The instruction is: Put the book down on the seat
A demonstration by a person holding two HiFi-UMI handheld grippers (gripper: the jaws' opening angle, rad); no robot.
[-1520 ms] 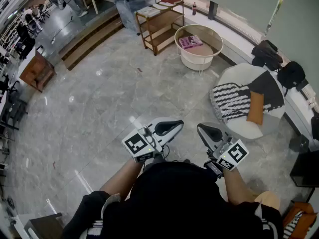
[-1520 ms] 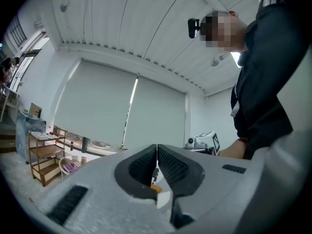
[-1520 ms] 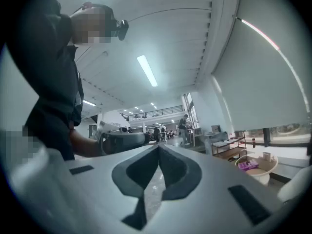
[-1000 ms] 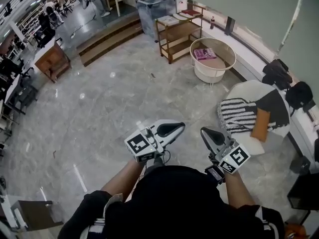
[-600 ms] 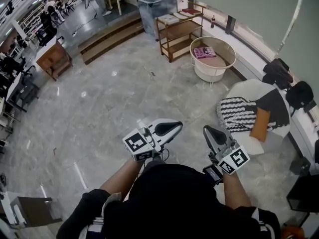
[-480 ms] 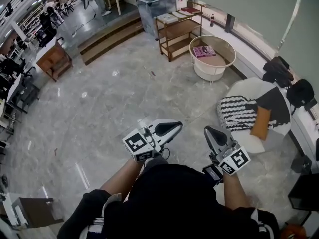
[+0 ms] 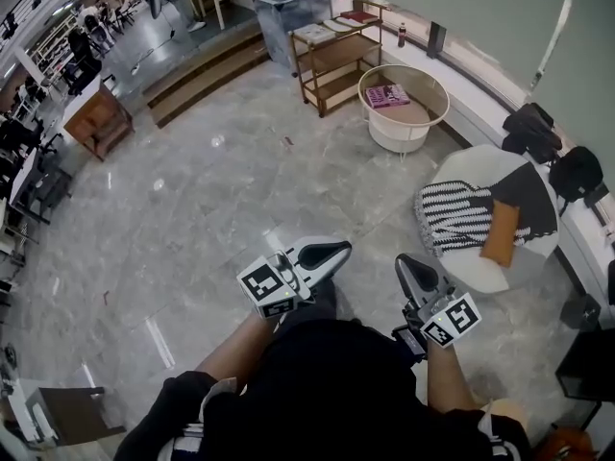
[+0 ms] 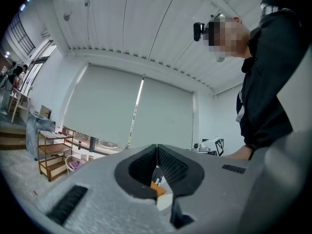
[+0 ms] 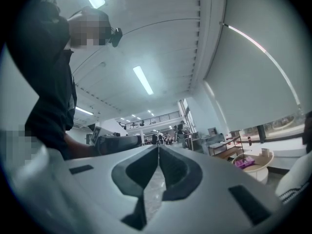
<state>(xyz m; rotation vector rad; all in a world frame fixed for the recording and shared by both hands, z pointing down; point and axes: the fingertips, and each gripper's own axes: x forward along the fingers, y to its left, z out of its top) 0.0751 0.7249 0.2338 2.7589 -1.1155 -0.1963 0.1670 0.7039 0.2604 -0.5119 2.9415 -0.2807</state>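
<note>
A pink book (image 7: 388,95) lies in a round white tub (image 7: 404,128) at the far side of the floor, and it shows again as the pink book (image 9: 243,162) in the right gripper view. The seat (image 7: 463,164) is a round white chair at the right, carrying a striped blanket (image 7: 450,214) and an orange cushion (image 7: 500,231). My left gripper (image 7: 344,247) and right gripper (image 7: 403,259) are held close to my body, well short of book and seat. Both are shut with nothing between the jaws, as the left gripper (image 8: 156,147) and right gripper (image 9: 158,148) views show.
A wooden shelf (image 7: 332,51) with books and a grey bin (image 7: 286,10) stand beyond the tub. Black bags (image 7: 534,129) lie on the ledge behind the seat. Steps (image 7: 197,70) and a wooden desk (image 7: 91,118) are at the far left. Grey marble floor (image 7: 221,200) lies ahead.
Both grippers have drifted a little lower and nearer my body in the head view, still shut. The room has shifted slightly in the picture as my head turned.
</note>
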